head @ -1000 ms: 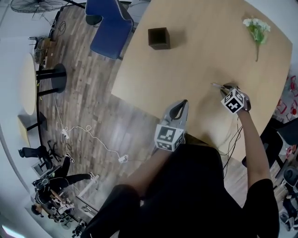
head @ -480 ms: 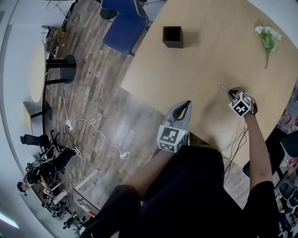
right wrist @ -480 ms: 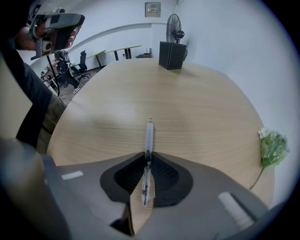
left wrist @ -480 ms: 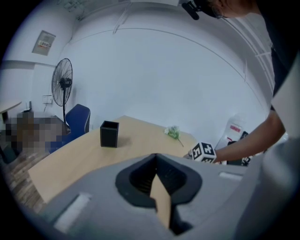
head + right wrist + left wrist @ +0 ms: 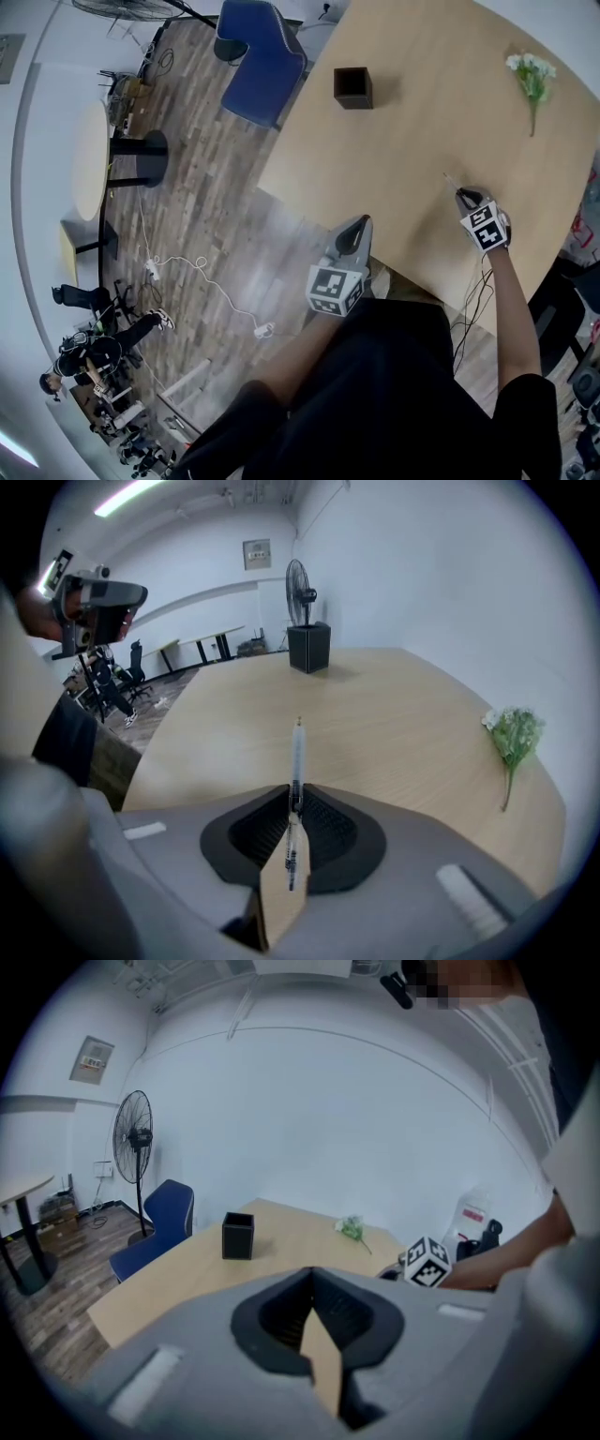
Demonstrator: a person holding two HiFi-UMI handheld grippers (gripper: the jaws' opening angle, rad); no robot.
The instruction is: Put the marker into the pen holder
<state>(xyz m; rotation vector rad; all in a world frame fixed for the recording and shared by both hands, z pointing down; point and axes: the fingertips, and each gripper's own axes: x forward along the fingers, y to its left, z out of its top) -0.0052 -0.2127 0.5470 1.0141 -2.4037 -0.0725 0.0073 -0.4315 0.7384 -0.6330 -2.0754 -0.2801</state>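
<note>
A thin clear marker [image 5: 296, 761] sticks out forward from my right gripper [image 5: 294, 799], whose jaws have just been closing and now pinch it. In the head view the right gripper [image 5: 466, 197] hangs over the table's right part with the marker [image 5: 452, 182] pointing away. The black square pen holder [image 5: 353, 87] stands upright far off near the table's back left edge; it also shows as the black box [image 5: 309, 648] straight ahead. My left gripper [image 5: 354, 232] hovers at the table's near edge, tips together and empty, with the holder [image 5: 238, 1236] ahead to its left.
A sprig of white flowers [image 5: 531, 75] lies at the wooden table's [image 5: 422, 122] far right. A blue chair [image 5: 267, 61] stands beside the table's left edge near the holder. A floor fan [image 5: 134, 1138] is behind it by the wall.
The right gripper has shut on the marker and lifted it off the table. The left gripper has drifted slightly up and back along the table's near edge.
</note>
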